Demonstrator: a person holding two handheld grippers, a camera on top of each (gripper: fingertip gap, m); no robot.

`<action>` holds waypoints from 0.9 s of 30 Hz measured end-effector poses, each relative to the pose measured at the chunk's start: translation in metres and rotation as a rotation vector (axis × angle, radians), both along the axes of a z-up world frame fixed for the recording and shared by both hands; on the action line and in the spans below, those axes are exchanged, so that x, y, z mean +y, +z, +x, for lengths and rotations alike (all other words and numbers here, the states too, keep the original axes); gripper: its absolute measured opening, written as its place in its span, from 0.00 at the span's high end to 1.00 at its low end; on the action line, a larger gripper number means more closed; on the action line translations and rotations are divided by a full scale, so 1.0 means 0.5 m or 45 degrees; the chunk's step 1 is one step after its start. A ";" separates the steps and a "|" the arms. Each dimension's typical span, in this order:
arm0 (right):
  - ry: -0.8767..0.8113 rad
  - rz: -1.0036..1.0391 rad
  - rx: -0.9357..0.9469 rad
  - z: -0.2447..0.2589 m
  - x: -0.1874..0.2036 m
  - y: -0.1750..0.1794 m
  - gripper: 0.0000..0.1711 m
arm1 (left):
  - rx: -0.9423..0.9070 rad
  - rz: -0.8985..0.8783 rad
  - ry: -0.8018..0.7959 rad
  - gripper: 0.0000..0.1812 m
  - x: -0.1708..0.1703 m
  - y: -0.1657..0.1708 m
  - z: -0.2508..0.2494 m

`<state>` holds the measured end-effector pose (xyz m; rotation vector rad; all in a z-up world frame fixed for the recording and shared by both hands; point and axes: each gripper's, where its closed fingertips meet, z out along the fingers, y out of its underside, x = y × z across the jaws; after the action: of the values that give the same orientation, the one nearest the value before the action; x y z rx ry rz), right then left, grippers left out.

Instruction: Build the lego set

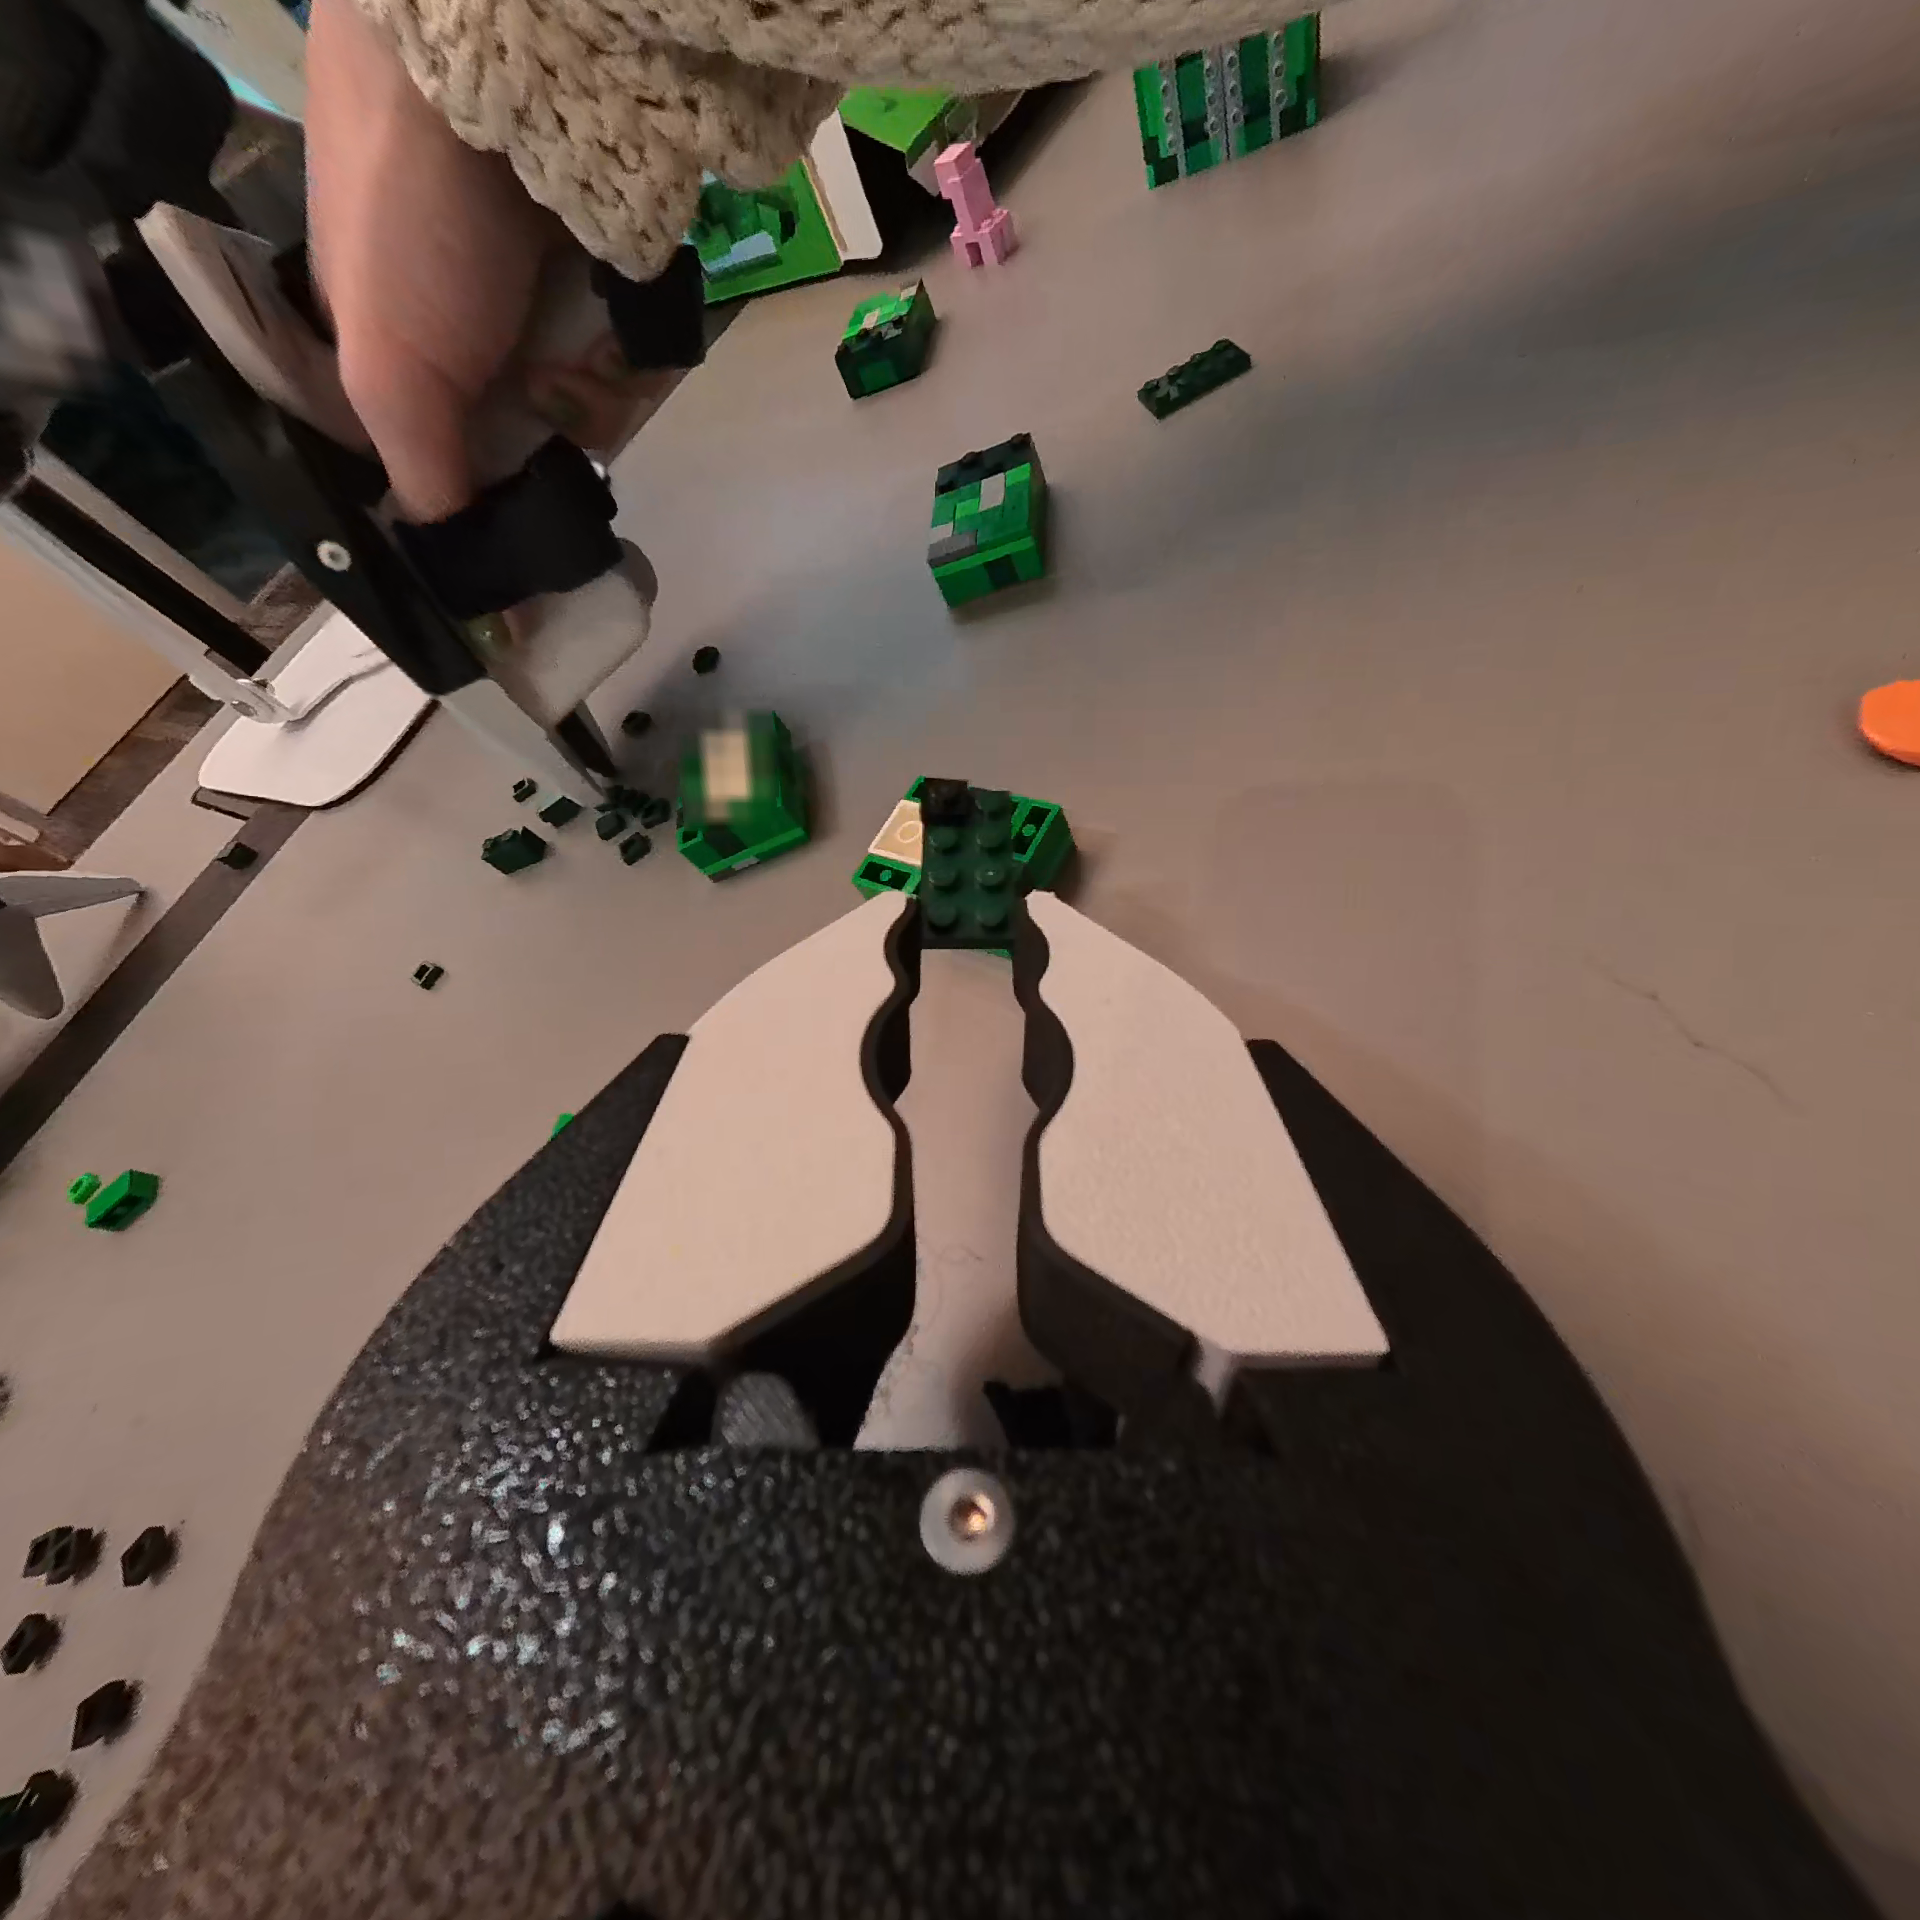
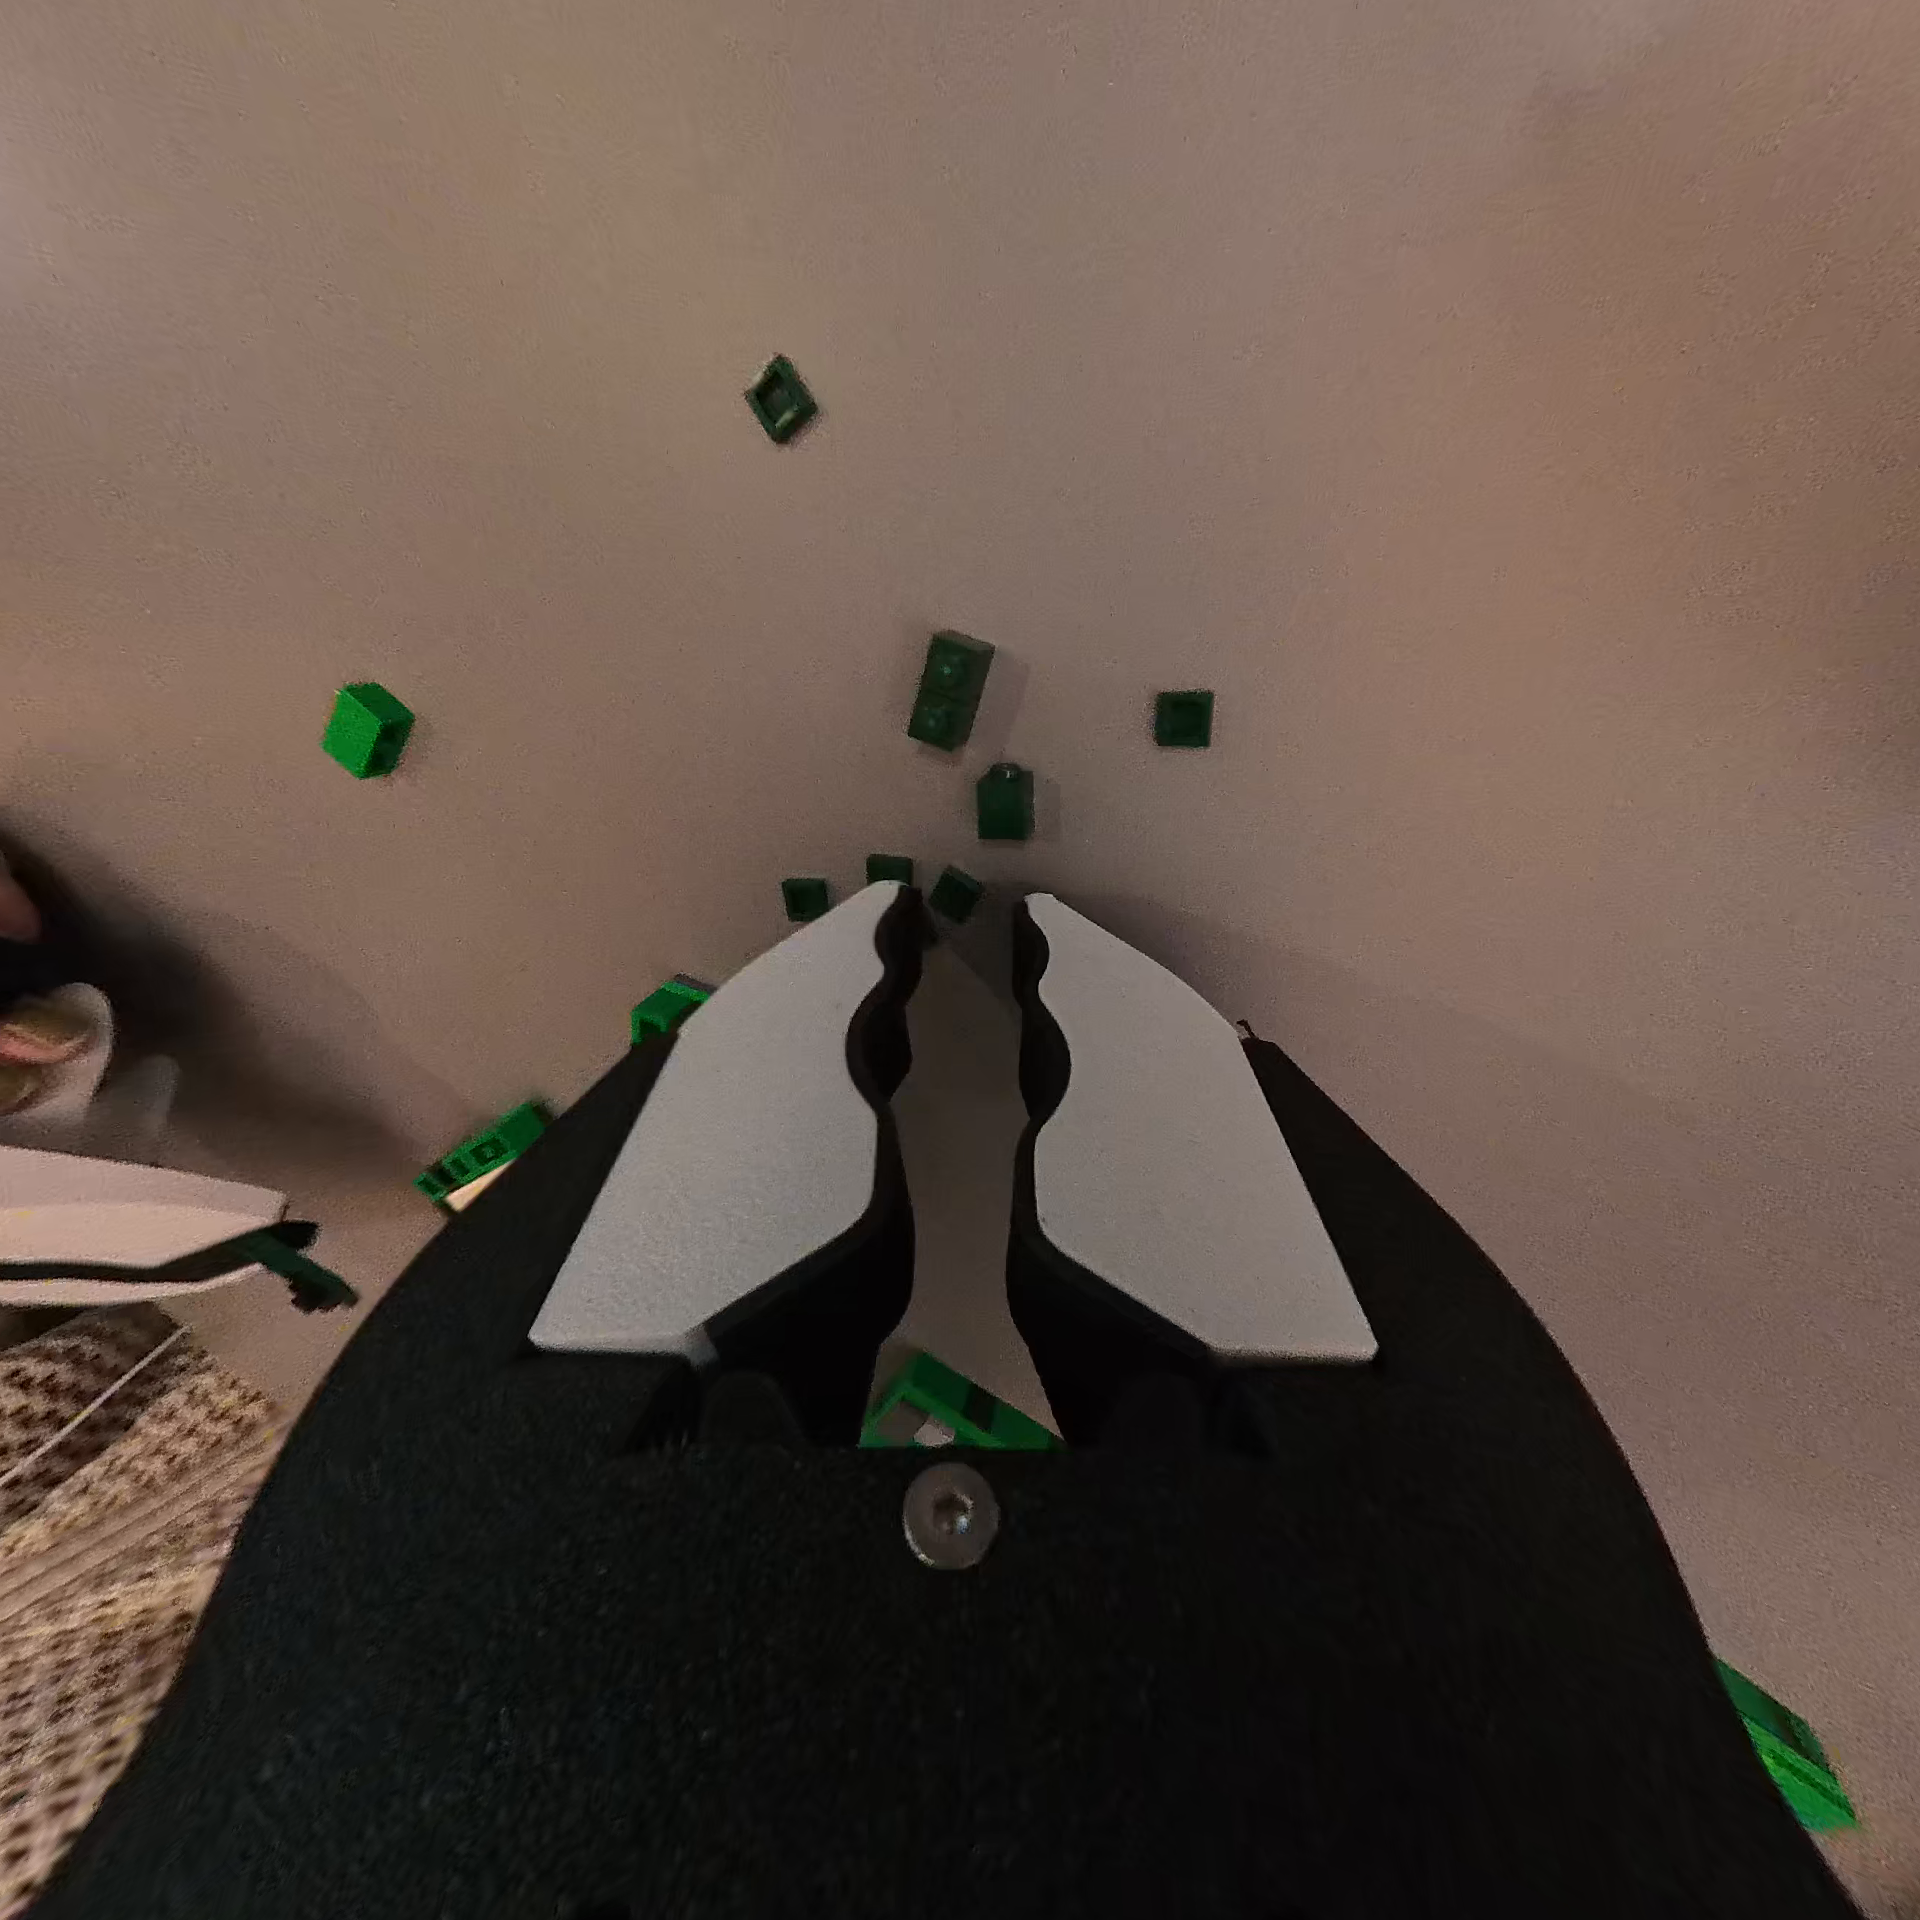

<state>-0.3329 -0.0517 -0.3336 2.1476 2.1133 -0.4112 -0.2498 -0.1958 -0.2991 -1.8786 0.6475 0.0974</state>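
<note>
In the left wrist view my left gripper (image 1: 971, 925) is shut on a dark green studded plate (image 1: 971, 883) that has a small black piece (image 1: 948, 798) on its far end. A green and white brick block (image 1: 1039, 831) lies just behind it on the grey table (image 1: 1351, 623). My right gripper (image 1: 597, 774), held by a hand, has its tips down in a pile of small dark green pieces (image 1: 623, 810). In the right wrist view the right gripper (image 2: 966, 914) is slightly open and empty, with small dark green pieces (image 2: 956, 891) right at its tips.
Green cube assemblies (image 1: 987, 530) (image 1: 883, 343) (image 1: 743, 795), a pink figure (image 1: 971, 208), a striped green panel (image 1: 1226, 99), a dark plate (image 1: 1193, 377) and an orange object (image 1: 1891, 722) lie beyond. Small black pieces (image 1: 62, 1558) lie near left. A bright green brick (image 2: 367, 729) and loose dark bricks (image 2: 949, 691) lie ahead. The tips of one gripper are about 15 cm away from the tips of the other.
</note>
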 end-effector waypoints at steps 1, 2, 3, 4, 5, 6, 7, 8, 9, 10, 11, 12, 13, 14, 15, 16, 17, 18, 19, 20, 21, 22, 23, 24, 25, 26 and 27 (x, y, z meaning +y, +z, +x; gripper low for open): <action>0.008 0.028 0.001 -0.001 0.001 -0.001 0.91 | -0.001 0.001 0.000 0.91 0.000 0.000 0.000; 0.017 0.055 -0.006 -0.001 0.001 -0.002 0.92 | 0.000 0.000 0.000 0.91 0.000 0.000 0.000; 0.025 0.078 -0.010 0.000 0.002 -0.003 0.93 | 0.003 -0.001 0.000 0.91 0.000 -0.001 0.000; 0.035 0.097 -0.014 0.001 0.001 -0.004 0.94 | 0.005 -0.004 -0.001 0.91 0.000 -0.001 0.000; 0.045 0.112 -0.015 0.001 0.000 -0.004 0.94 | 0.008 -0.006 -0.002 0.91 0.000 -0.002 0.001; 0.053 0.116 -0.014 0.001 -0.002 -0.005 0.95 | 0.011 -0.008 -0.003 0.91 0.000 -0.003 0.001; 0.057 0.116 -0.010 0.001 -0.006 -0.005 0.96 | 0.013 -0.009 -0.003 0.91 0.000 -0.003 0.001; 0.070 0.129 0.000 -0.001 -0.006 -0.005 0.96 | 0.014 -0.010 -0.003 0.91 0.000 -0.004 0.001; 0.080 0.139 0.008 -0.001 -0.006 -0.006 0.96 | 0.015 -0.010 -0.003 0.91 0.000 -0.004 0.001; 0.091 0.149 0.015 -0.002 -0.006 -0.005 0.96 | 0.014 -0.009 -0.002 0.91 0.000 -0.004 0.001; 0.103 0.164 0.032 -0.003 -0.004 -0.004 0.96 | 0.013 -0.008 -0.001 0.91 0.000 -0.003 0.001; 0.117 0.183 0.059 -0.006 0.000 -0.002 0.98 | 0.011 -0.007 -0.002 0.91 0.000 -0.003 0.001; 0.136 0.205 0.086 -0.008 0.005 0.002 0.98 | 0.010 -0.007 -0.002 0.91 -0.001 -0.003 0.001; 0.152 0.215 0.112 -0.007 0.008 0.007 0.98 | 0.010 -0.007 -0.002 0.91 -0.001 -0.003 0.001; 0.160 0.205 0.145 -0.004 0.008 0.016 0.98 | 0.010 -0.007 -0.003 0.91 -0.001 -0.003 0.001; 0.164 0.178 0.180 0.002 0.005 0.027 0.98 | 0.010 -0.007 -0.003 0.91 -0.001 -0.003 0.001; 0.153 0.155 0.208 0.012 0.005 0.038 0.98 | 0.010 -0.007 -0.003 0.91 -0.001 -0.003 0.001; 0.151 0.122 0.237 0.026 0.003 0.049 0.98 | 0.009 -0.005 -0.003 0.91 -0.001 -0.002 0.001; 0.151 0.084 0.268 0.044 -0.001 0.060 0.98 | 0.008 -0.004 -0.003 0.91 -0.001 -0.002 0.001; 0.145 0.056 0.294 0.066 -0.004 0.071 0.98 | 0.007 -0.001 -0.004 0.91 -0.001 -0.001 0.002; 0.153 0.022 0.325 0.092 -0.011 0.080 0.98 | 0.007 0.004 -0.006 0.91 -0.001 0.000 0.003; 0.169 -0.018 0.358 0.120 -0.022 0.090 0.98 | 0.007 0.010 -0.008 0.91 -0.001 0.002 0.004; 0.177 -0.047 0.383 0.152 -0.031 0.097 0.98 | 0.006 0.020 -0.010 0.91 -0.002 0.005 0.007; 0.200 -0.083 0.404 0.186 -0.045 0.101 0.98 | 0.001 0.035 -0.012 0.91 -0.001 0.010 0.011; 0.225 -0.123 0.430 0.221 -0.063 0.104 0.99 | -0.017 0.054 -0.018 0.91 0.000 0.018 0.021; 0.234 -0.145 0.440 0.257 -0.078 0.100 0.98 | -0.047 0.074 -0.026 0.91 0.003 0.027 0.035; 0.262 -0.165 0.437 0.295 -0.096 0.093 0.98 | -0.076 0.096 -0.034 0.91 0.007 0.037 0.053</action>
<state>-0.1854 -0.0996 -0.2871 1.8735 2.3737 -0.9221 -0.2233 -0.1920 -0.2806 -1.7934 0.6195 0.0476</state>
